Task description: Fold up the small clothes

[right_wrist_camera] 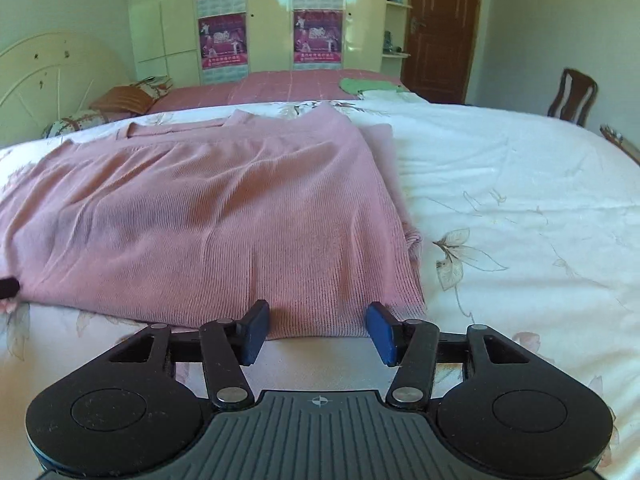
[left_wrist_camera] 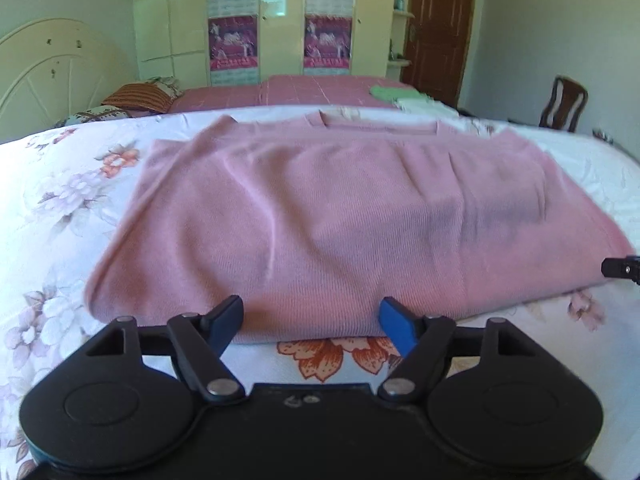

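A pink knitted top lies flat on the floral bedsheet, its neckline at the far side and both sides folded in. My left gripper hovers open over the near hem, left of middle, with nothing between its blue pads. In the right wrist view the same pink top fills the left half. My right gripper is open just short of the hem near the top's right corner, gripping nothing. The tip of the right gripper shows at the right edge of the left wrist view.
A second bed with a pink cover stands behind, with a green cloth and pillows on it. A wardrobe, a brown door and a wooden chair line the far side. White sheet spreads to the right.
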Demonstrator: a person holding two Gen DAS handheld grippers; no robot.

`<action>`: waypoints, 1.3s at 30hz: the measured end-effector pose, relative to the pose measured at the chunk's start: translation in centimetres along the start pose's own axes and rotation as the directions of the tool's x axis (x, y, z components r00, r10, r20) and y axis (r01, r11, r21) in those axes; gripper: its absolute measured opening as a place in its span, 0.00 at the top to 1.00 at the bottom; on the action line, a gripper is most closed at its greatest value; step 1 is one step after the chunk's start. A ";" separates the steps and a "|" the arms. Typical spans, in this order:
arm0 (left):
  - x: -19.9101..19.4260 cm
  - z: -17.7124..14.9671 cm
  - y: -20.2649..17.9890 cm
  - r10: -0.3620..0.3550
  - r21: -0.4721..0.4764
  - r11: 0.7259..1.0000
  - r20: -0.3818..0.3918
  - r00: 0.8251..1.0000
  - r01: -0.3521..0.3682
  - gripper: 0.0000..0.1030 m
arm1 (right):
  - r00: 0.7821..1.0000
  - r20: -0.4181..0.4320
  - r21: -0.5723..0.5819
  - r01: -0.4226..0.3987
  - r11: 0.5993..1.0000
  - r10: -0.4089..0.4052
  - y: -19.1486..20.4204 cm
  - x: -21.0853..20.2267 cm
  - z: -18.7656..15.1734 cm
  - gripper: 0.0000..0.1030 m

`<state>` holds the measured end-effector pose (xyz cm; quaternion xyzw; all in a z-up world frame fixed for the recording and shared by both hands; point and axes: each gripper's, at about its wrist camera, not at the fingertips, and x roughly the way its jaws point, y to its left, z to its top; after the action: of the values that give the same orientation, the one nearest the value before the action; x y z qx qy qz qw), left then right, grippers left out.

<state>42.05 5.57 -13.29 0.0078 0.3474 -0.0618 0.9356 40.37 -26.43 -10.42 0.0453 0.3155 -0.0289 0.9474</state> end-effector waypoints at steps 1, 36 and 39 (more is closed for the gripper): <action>-0.9 -0.1 0.5 -0.001 -0.020 1.000 0.023 1.000 0.001 0.28 | 1.000 0.014 0.018 -0.007 1.000 0.007 -0.2 -0.5 0.1 0.49; 2.4 -2.0 14.5 -0.042 -0.838 0.454 0.319 0.947 0.302 0.93 | 0.926 0.062 0.078 -0.376 0.923 0.372 9.3 2.9 5.9 0.89; 3.6 -3.1 15.0 -0.066 -0.860 0.441 0.255 0.965 0.258 0.93 | 0.913 0.088 0.048 -0.403 0.914 0.398 11.1 2.9 6.5 0.89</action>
<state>44.59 20.27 -18.45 -0.5188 0.2398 0.0381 0.8196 47.52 -16.13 -6.22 0.1385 0.2618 0.1538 0.9426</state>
